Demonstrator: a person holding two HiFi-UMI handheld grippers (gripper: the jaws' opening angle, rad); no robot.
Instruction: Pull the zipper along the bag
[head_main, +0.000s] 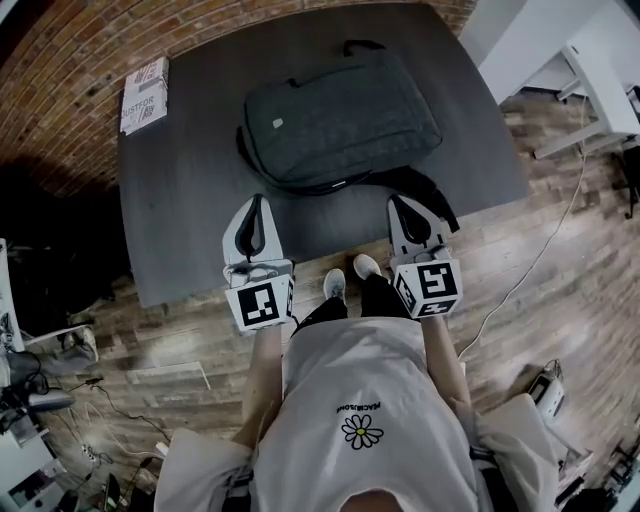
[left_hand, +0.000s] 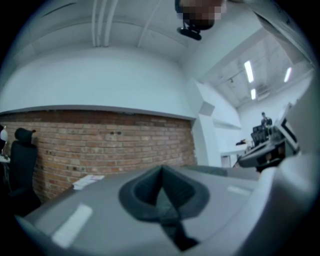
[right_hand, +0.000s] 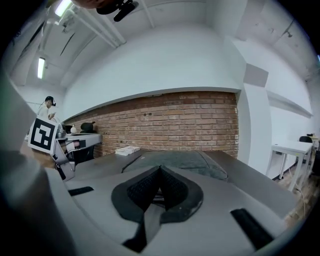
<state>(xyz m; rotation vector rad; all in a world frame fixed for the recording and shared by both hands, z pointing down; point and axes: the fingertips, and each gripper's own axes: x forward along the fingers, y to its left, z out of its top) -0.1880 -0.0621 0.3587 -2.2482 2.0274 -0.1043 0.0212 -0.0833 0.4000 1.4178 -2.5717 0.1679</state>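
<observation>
A dark grey backpack (head_main: 340, 120) lies flat in the middle of the dark table (head_main: 190, 230), and it also shows in the right gripper view (right_hand: 175, 161). Its zipper seam runs along the near edge (head_main: 325, 185); I cannot make out the pull. My left gripper (head_main: 257, 200) is over the table's front part, just short of the bag's near-left corner, its jaws together and empty (left_hand: 161, 170). My right gripper (head_main: 396, 200) is beside the bag's black strap (head_main: 428, 192), also shut on nothing (right_hand: 160, 169).
A white booklet (head_main: 145, 95) lies at the table's far left corner. A brick wall (right_hand: 165, 120) stands behind the table. White desks (head_main: 590, 70) are at the right. Cables run over the wooden floor (head_main: 540, 260). My feet (head_main: 350, 275) are at the table's front edge.
</observation>
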